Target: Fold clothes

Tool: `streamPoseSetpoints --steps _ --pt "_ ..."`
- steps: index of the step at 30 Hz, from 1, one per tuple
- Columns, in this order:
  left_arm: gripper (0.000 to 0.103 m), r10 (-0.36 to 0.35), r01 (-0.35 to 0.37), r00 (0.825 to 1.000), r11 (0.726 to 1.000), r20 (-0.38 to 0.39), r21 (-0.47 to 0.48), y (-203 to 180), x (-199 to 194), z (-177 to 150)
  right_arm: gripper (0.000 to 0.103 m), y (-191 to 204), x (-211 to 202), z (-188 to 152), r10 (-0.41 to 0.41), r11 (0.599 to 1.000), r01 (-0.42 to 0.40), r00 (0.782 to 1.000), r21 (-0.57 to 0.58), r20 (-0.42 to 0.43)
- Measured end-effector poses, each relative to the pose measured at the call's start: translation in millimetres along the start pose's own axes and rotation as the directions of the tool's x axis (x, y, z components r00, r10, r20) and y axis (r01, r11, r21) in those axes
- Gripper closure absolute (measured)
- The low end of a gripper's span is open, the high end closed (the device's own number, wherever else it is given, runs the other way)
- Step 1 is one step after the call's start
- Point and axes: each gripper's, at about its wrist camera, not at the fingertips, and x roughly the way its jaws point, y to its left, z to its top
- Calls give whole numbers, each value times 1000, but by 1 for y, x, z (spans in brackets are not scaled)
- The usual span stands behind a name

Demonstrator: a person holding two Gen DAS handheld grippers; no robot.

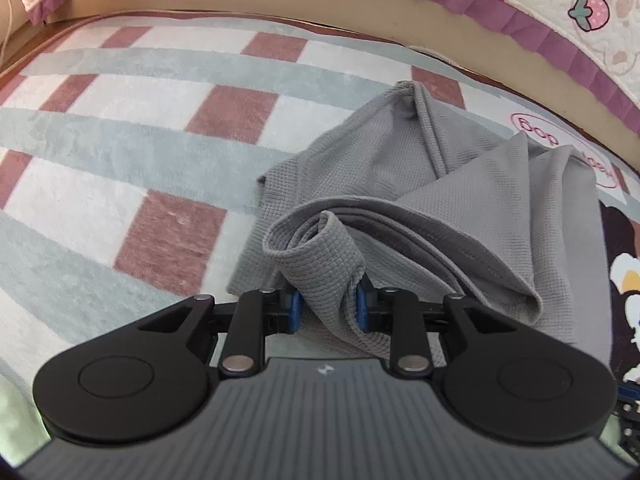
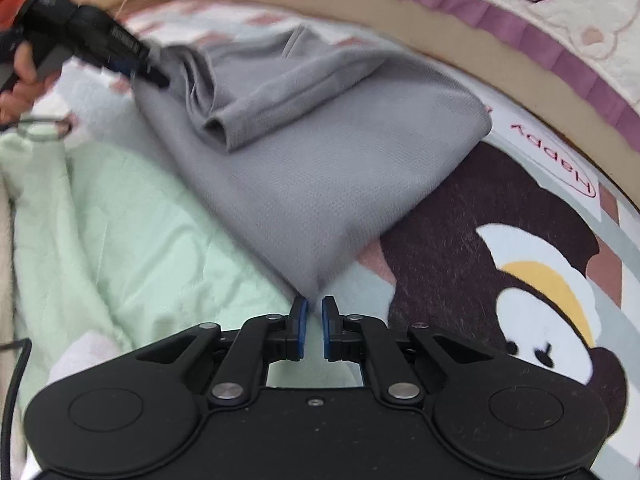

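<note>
Grey shirt (image 1: 460, 200) sits bunched between your left hand-held gripper (image 1: 328, 304) pads; your right hand-held gripper (image 2: 315, 312) is closed, empty, at its corner.

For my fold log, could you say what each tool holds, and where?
Left tool pinches the grey garment by its bunched edge; right tool is shut at its corner, grip unclear.

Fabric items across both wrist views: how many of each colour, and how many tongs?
Grey garment: 1
Pale green cloth: 1
Checked cartoon blanket: 1
Quilted cover with purple frill: 1
Tongs: 2, left tongs, right tongs
Total: 6
</note>
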Motion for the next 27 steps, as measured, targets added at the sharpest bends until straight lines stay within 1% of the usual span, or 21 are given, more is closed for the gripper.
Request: streamPoseSetpoints --steps 1,2,3,4,5,6,8,11,12,13,14,16,17,18,19,20,21,22,24,26,27 --pt "72 23 -23 1000 1000 10 9 0 -2 0 94 0 -3 1 -8 1000 8 1000 -16 -21" --pt "65 60 -61 998 998 30 20 0 -6 1 94 -2 -11 4 -8 1000 8 1000 -16 -5" --pt "61 104 -106 993 994 56 28 1 -10 2 90 -4 -19 7 -7 1000 7 1000 -14 13" --pt "61 146 -150 986 988 83 37 2 -15 3 81 -7 -29 11 16 1000 -17 998 3 65" --pt "59 186 -192 977 980 109 49 3 -20 3 76 -11 -37 15 41 999 -44 993 23 111" --pt "59 213 -221 968 974 130 56 5 -24 4 68 -14 -45 19 65 997 -72 986 41 156" --pt "59 232 -243 961 969 148 55 9 -29 3 66 -16 -47 28 80 995 -93 970 46 229" --pt "59 242 -266 952 957 186 116 3 -33 1 66 -15 -24 34 87 994 -99 963 35 254" --pt "59 227 -258 952 956 205 141 -2 -36 0 66 -13 -15 35 88 995 -98 966 28 242" --pt "58 189 -229 955 960 228 163 -8 -40 -2 66 -12 -5 36 90 995 -97 969 20 229" --pt "55 137 -185 959 966 249 182 -13 -46 -3 66 -11 3 35 95 995 -101 972 15 214" --pt "50 -5 -57 961 975 277 216 -25 -56 -6 65 -10 18 34 106 994 -109 977 4 183" --pt "46 -71 -1 956 969 284 246 -33 -60 -8 65 -8 21 32 103 995 -103 979 -11 177" --pt "43 -119 34 951 958 285 286 -43 -63 -10 64 -6 25 29 99 995 -96 980 -26 171" --pt "40 -161 60 946 941 283 334 -55 -65 -13 61 -4 25 28 101 995 -96 979 -35 177" --pt "33 -198 84 941 921 274 379 -67 -65 -16 61 -5 25 26 107 994 -103 978 -32 180" --pt "29 -230 106 939 901 255 420 -79 -64 -20 60 -6 24 25 114 993 -111 977 -27 182" --pt "29 -249 122 940 883 232 453 -91 -60 -23 60 -8 23 23 121 993 -119 975 -22 185" --pt "27 -247 131 953 860 177 494 -114 -49 -27 60 -10 21 22 130 992 -129 975 -19 183" --pt "27 -217 126 968 852 124 508 -130 -34 -29 60 -11 21 19 133 991 -133 974 -13 184" --pt "27 -208 128 973 849 102 513 -136 -27 -30 60 -12 20 18 134 991 -135 973 -9 186"
